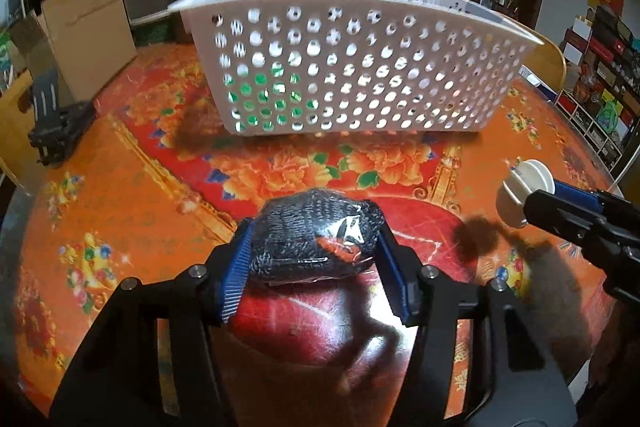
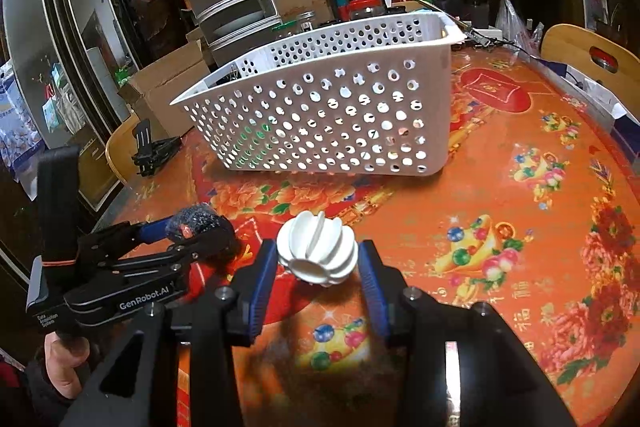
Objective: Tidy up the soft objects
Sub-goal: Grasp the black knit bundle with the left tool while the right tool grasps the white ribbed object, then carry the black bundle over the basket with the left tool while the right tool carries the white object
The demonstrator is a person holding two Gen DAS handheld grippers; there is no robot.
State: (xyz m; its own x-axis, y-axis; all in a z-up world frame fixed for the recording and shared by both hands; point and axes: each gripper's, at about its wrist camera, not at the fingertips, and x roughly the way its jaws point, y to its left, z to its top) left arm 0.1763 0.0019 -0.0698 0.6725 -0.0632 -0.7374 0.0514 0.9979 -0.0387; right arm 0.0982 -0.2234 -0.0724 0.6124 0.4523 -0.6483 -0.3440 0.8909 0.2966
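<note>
1. Black stand (image 1: 56,123): a dark clamp-like item resting on the tablecloth (image 1: 132,203), far to the left of the left gripper and ahead of it; beside it stands a cardboard box (image 1: 88,39).
2. Left gripper (image 1: 316,251): its blue-padded fingers are pinched on a black knitted bundle (image 1: 316,239) wrapped in clear film with an orange mark; the bundle's long axis runs across the jaws. In the right wrist view the gripper body reads "GenRobot.AI" and, in small print, what appears to be "Data Acquisition System".
3. Basket (image 1: 352,67): white, perforated, open-topped, lying straight ahead of the left gripper and well apart from it, its long side facing the fingers. Something green shows through the holes at its left end; what it is cannot be told. The left gripper appears the more squarely lined up with it, so the coming move likely turns on carrying the bundle forward and over the near rim.
4. Right gripper (image 2: 318,263): fingers closed on a white ribbed ball (image 2: 318,253), held above the tablecloth; the basket lies ahead and slightly left of it.
5. Tablecloth print: Chinese characters, including 福, to the right of the right gripper.
</note>
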